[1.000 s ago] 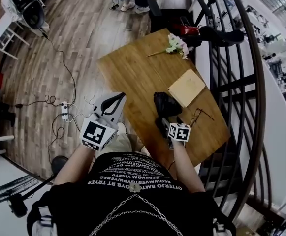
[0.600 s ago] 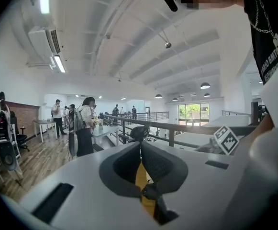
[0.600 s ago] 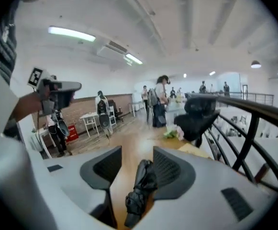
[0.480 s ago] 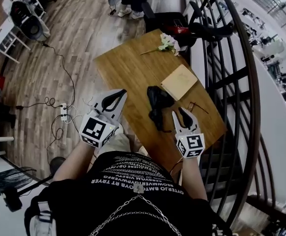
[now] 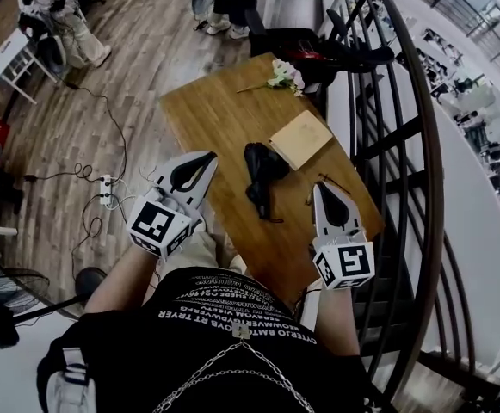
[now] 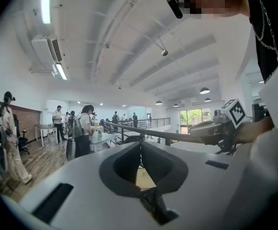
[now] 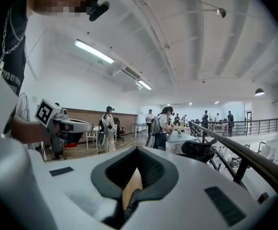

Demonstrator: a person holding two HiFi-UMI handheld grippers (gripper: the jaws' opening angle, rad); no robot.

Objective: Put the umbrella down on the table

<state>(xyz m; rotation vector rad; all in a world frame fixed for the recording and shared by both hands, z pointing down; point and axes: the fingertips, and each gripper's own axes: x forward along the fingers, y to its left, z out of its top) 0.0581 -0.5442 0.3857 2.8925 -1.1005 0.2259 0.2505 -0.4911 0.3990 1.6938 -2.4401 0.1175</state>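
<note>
The black folded umbrella (image 5: pixel 259 176) lies on the wooden table (image 5: pixel 215 110), near its front half, with nothing touching it. My right gripper (image 5: pixel 322 187) hangs to the right of the umbrella, above the table's right edge, and is apart from it. Its jaws have just been closing and now meet with nothing between them (image 7: pixel 138 150). My left gripper (image 5: pixel 210 157) hovers off the table's left edge, left of the umbrella, shut and empty (image 6: pixel 140 143).
A tan flat board (image 5: pixel 300 138) lies behind the umbrella and a flower sprig (image 5: pixel 282 75) at the far edge. Thin glasses (image 5: pixel 330 180) rest near the right edge. A black stair railing (image 5: pixel 422 144) curves along the right. A power strip and cables (image 5: pixel 105 192) lie on the floor to the left.
The right gripper let go of the umbrella, rose up and to the right, and shut empty. The umbrella stays lying on the table. The left gripper rose slightly.
</note>
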